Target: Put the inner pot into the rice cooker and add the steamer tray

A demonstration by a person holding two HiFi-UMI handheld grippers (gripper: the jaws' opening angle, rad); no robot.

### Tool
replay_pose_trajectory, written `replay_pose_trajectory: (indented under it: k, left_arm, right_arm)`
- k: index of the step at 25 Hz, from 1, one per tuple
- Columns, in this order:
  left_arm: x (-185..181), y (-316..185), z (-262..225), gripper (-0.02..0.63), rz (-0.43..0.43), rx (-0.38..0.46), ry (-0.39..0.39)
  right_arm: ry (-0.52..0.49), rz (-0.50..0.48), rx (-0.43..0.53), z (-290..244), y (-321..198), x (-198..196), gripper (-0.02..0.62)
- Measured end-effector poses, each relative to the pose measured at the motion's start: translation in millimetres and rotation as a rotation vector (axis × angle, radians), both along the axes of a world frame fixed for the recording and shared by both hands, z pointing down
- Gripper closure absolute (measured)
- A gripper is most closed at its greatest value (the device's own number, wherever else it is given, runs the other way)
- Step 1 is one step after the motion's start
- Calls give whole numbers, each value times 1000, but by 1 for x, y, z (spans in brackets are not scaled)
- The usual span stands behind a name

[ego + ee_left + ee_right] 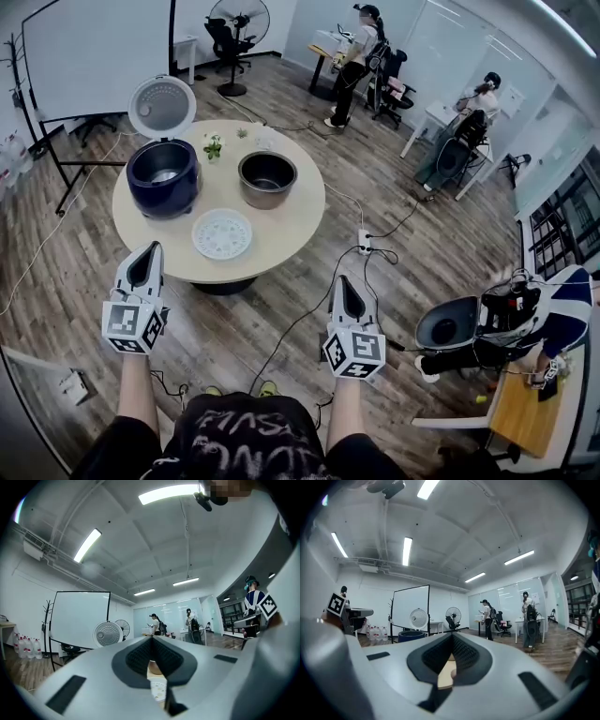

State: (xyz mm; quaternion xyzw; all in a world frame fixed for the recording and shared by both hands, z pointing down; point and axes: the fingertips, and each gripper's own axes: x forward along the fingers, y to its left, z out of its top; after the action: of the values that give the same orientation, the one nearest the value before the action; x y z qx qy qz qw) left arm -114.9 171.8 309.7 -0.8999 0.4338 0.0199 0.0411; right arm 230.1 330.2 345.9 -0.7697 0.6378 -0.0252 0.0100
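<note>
A dark blue rice cooker (163, 176) stands on the left of the round wooden table (291, 234) with its white lid (161, 106) raised. The dark inner pot (267, 178) sits to its right on the table. A white perforated steamer tray (222, 233) lies near the front edge. My left gripper (148, 255) is held level in front of the table's near left rim, shut and empty. My right gripper (345, 288) hangs over the floor to the right of the table, also shut and empty. In the left gripper view the inner pot (154, 667) and the steamer tray (158, 690) show past the closed jaws.
A small plant (214, 145) stands at the table's back. Cables and a power strip (365, 242) lie on the floor to the right. A whiteboard (94, 56) and a fan (238, 21) stand behind. Two people are at desks far back; another person (525, 323) sits at the right.
</note>
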Motion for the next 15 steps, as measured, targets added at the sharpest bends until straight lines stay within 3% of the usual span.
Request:
replay_pose_trajectory:
  k: [10,15]
  left_arm:
    - [4,8,-5,594,-5,26,-2]
    - [11,9,-5,553,19,18,-3]
  right_arm:
    - [-22,25,33,-3,15,8,589]
    - [-11,12,36,-6,14,4,536]
